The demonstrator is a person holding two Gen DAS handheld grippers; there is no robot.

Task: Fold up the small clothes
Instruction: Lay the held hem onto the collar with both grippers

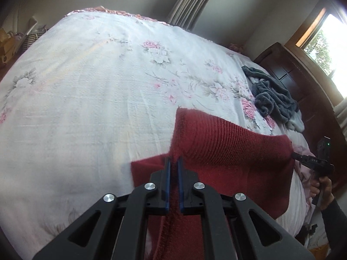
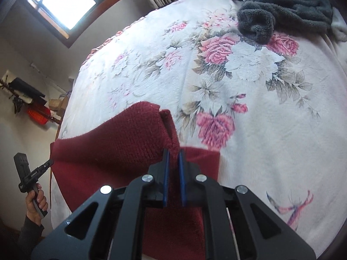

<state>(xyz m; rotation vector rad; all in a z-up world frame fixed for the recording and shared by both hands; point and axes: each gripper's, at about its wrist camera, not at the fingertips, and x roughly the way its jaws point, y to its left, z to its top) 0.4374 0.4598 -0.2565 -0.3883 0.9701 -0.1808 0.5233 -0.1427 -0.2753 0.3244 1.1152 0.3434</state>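
A dark red knitted garment (image 1: 229, 151) is stretched between my two grippers above a bed with a floral cover (image 1: 97, 86). My left gripper (image 1: 174, 161) is shut on one ribbed edge of it, which runs down between the blue pads. My right gripper (image 2: 173, 152) is shut on the opposite edge of the red knit (image 2: 121, 143). The cloth's lower part hangs below both grippers and lies partly on the bed. In the left wrist view the right gripper (image 1: 292, 155) shows at the cloth's far corner; in the right wrist view the left gripper (image 2: 51, 162) shows likewise.
A heap of grey fluffy clothes (image 1: 273, 97) lies near the dark wooden headboard (image 1: 303, 82), seen also as the grey heap (image 2: 282, 8). Pale pink fabric (image 1: 305, 166) sits at the bed's edge. Windows, curtains and a shelf with bags line the walls.
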